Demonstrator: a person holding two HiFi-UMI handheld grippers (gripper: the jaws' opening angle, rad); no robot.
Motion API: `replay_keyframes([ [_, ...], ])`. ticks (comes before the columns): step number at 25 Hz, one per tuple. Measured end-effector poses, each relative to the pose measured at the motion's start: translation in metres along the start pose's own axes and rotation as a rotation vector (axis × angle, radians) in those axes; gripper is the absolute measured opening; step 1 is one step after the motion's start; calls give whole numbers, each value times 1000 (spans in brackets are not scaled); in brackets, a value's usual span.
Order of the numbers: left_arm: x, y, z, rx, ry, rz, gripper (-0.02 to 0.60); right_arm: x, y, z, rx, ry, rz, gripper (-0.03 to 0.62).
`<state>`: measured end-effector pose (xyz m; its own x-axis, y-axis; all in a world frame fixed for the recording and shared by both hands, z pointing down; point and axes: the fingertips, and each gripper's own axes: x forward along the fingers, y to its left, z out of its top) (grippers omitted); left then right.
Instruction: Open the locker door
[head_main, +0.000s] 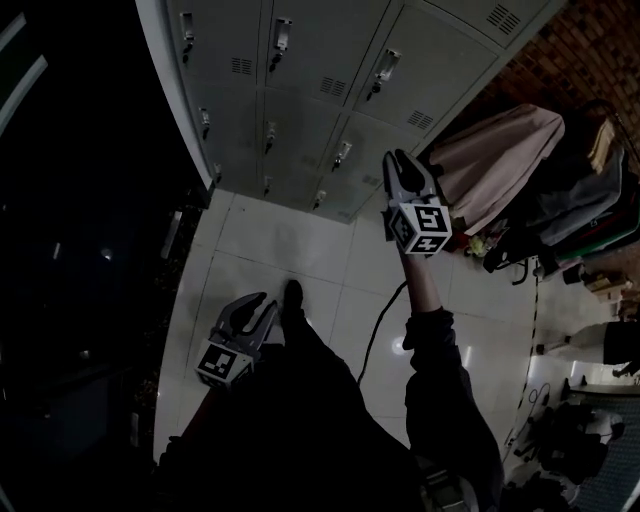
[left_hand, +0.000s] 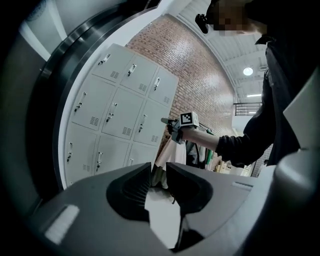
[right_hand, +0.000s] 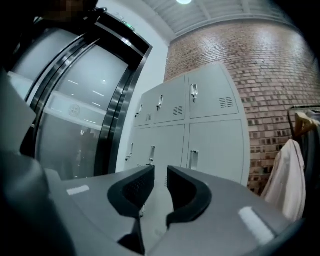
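A bank of grey lockers (head_main: 320, 60) stands ahead, every door shut, each with a small latch handle (head_main: 342, 152). My right gripper (head_main: 398, 157) is raised in front of the lower right doors, short of them. In the right gripper view its jaws (right_hand: 160, 172) stand a narrow gap apart with nothing between, pointing at the middle row, where a latch (right_hand: 193, 159) shows just right of them. My left gripper (head_main: 262, 300) hangs low over the floor. Its jaws (left_hand: 159, 170) are also slightly apart and empty. The left gripper view shows the lockers (left_hand: 120, 115) and the right gripper (left_hand: 167, 121).
A clothes rack with a pale garment (head_main: 500, 160) stands right of the lockers against a brick wall (head_main: 580, 50). Dark glass doors (head_main: 80, 250) fill the left side. A cable (head_main: 375, 330) lies on the white tiled floor (head_main: 300, 250). Clutter sits at the far right.
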<state>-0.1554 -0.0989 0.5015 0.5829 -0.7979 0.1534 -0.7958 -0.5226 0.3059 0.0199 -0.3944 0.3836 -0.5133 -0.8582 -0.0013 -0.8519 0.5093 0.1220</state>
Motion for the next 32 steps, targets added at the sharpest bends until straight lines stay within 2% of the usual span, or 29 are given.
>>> replay_keyframes([
  [8, 98, 61, 52, -3, -1, 103, 98, 182, -104, -6, -28, 20, -19, 89],
  [11, 132, 78, 61, -10, 3, 123, 98, 224, -120, -11, -17, 14, -15, 94],
  [15, 170, 91, 71, 1, 14, 114, 98, 260, -134, -19, -10, 24, -62, 108],
  [19, 193, 101, 82, 15, 14, 112, 98, 273, -134, -21, 10, -21, -104, 69],
  [22, 201, 108, 86, 15, 8, 113, 98, 271, -137, -22, 54, -60, -94, 63],
  [27, 218, 102, 86, 22, 33, 48, 98, 250, -125, -23, 90, -57, -5, 58],
  [32, 225, 83, 79, 26, 50, -22, 98, 183, -97, -15, 104, -120, 110, 71],
])
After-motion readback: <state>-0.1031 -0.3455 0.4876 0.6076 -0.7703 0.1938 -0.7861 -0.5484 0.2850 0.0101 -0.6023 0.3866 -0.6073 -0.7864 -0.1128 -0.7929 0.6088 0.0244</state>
